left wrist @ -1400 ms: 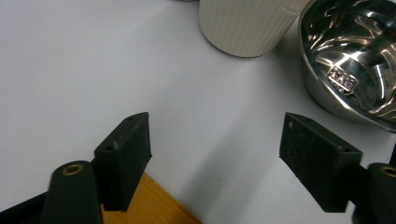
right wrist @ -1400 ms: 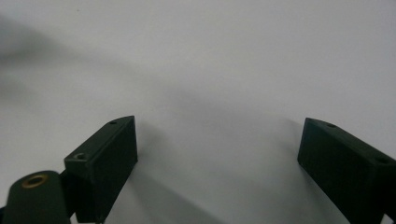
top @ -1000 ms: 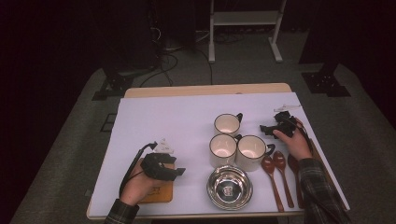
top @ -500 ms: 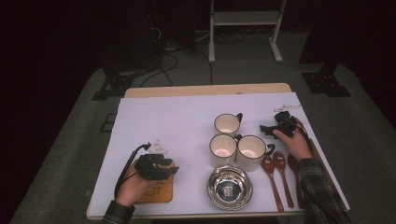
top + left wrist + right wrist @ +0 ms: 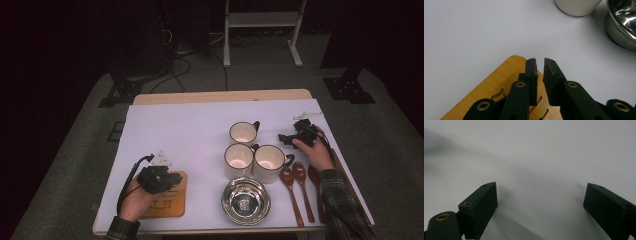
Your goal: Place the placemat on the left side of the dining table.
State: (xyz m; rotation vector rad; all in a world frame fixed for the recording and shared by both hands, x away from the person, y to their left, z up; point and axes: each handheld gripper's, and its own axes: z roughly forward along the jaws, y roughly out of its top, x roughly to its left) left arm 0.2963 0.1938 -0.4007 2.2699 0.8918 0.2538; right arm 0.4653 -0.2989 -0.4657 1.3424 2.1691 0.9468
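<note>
Left gripper (image 5: 539,62), jaws just closing to a narrow slit with nothing between, hovers over a flat, slotted, round-cornered wooden board (image 5: 499,82). Right gripper (image 5: 540,195) gapes wide above smooth white tabletop (image 5: 536,150).

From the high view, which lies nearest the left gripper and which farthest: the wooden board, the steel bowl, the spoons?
From the left gripper:
1. Wooden board, right beneath it.
2. Steel bowl, front middle.
3. Spoons, far right.

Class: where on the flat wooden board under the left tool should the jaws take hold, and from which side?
Likely the wooden board at its rounded corner nearest the steel bowl, coming in low from the person's side. It lies flat, so only a thin edge fits between the jaws of the left tool, which have just been closing.
</note>
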